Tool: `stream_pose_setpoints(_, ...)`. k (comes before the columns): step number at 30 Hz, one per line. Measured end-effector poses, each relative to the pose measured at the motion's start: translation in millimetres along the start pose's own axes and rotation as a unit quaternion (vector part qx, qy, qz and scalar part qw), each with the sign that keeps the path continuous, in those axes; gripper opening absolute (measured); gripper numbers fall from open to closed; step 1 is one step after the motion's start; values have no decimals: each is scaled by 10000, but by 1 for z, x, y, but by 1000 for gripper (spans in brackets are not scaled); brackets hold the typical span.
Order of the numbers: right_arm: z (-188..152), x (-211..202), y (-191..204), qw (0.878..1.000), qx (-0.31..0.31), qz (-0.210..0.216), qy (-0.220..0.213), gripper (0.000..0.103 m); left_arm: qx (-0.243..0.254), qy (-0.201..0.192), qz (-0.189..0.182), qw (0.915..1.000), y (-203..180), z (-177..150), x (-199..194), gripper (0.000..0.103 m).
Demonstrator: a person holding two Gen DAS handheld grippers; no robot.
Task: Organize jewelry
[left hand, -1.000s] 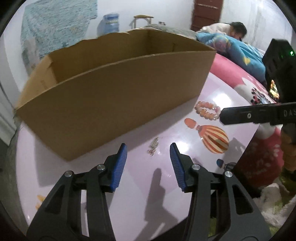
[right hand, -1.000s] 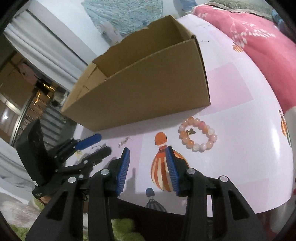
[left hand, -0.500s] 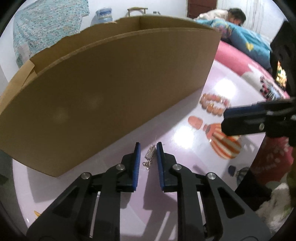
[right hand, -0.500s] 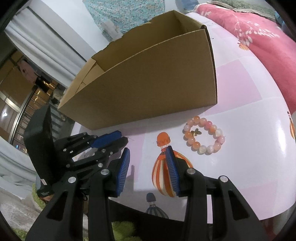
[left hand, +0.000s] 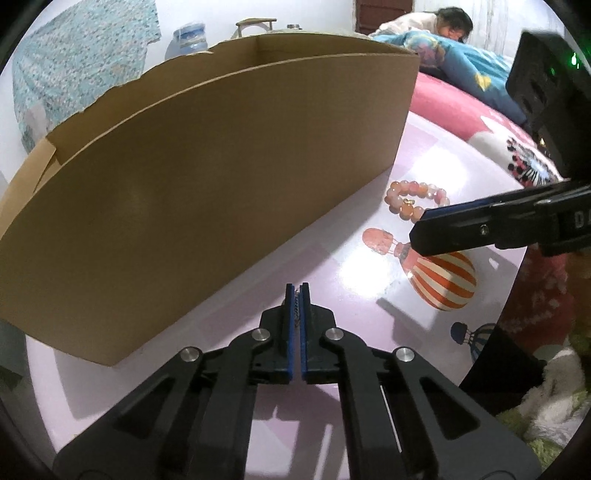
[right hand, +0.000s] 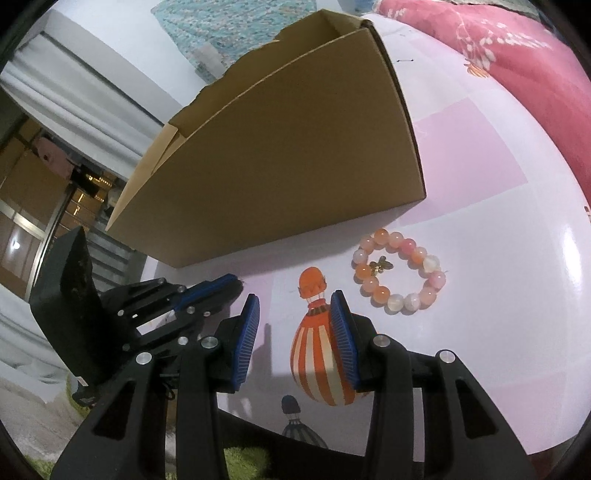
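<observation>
My left gripper (left hand: 296, 291) is shut on a small silver earring (left hand: 296, 308), pinched between its blue pads just above the pink table, close to the front wall of the open cardboard box (left hand: 207, 177). In the right wrist view the left gripper (right hand: 232, 286) shows at the left, and the box (right hand: 295, 158) stands behind. My right gripper (right hand: 293, 317) is open and empty, hovering over the table's balloon print. A pink and orange bead bracelet (right hand: 399, 275) lies to its right; it also shows in the left wrist view (left hand: 415, 199).
The pink table (right hand: 498, 332) has a rounded front edge. A pink bedspread (right hand: 517, 55) lies behind to the right. A person lies on a bed (left hand: 443, 33) in the background. A green rug (left hand: 546, 424) is below the table.
My left gripper moved forward and down to the earring and closed on it. My right gripper drifted slightly nearer the bracelet and stayed open.
</observation>
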State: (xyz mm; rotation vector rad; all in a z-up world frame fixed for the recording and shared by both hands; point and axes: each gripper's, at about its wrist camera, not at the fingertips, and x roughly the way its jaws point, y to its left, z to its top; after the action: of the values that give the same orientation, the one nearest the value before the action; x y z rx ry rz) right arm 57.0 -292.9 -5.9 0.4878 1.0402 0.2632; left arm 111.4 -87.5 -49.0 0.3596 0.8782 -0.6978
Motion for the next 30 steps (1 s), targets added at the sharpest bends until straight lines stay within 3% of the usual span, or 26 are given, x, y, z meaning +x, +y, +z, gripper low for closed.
stream_pose_setpoints(8,-4,-3,-1,9999,-111,2,8,40,-564,-151,77,9983,26,-8,-25,1)
stream_pose_setpoints(17,0,-20,10,9979,-502,-358,-219,39,-878,45,211,9959,31,-19,-22,1)
stream_pose_setpoints(24,10,-20,8,9918,-756,-998,-275,34,-1017,105,196,9946,31,-25,-17,1)
stream_pose_setpoints(27,9,-10,14,9822,-1199,-1437,-124,34,-1056,91,164,9942,32,-27,-18,1)
stream_pose_setpoints(30,5,10,20,9667,-1668,-1935,152,25,-1048,78,161,9943,34,-29,-19,1)
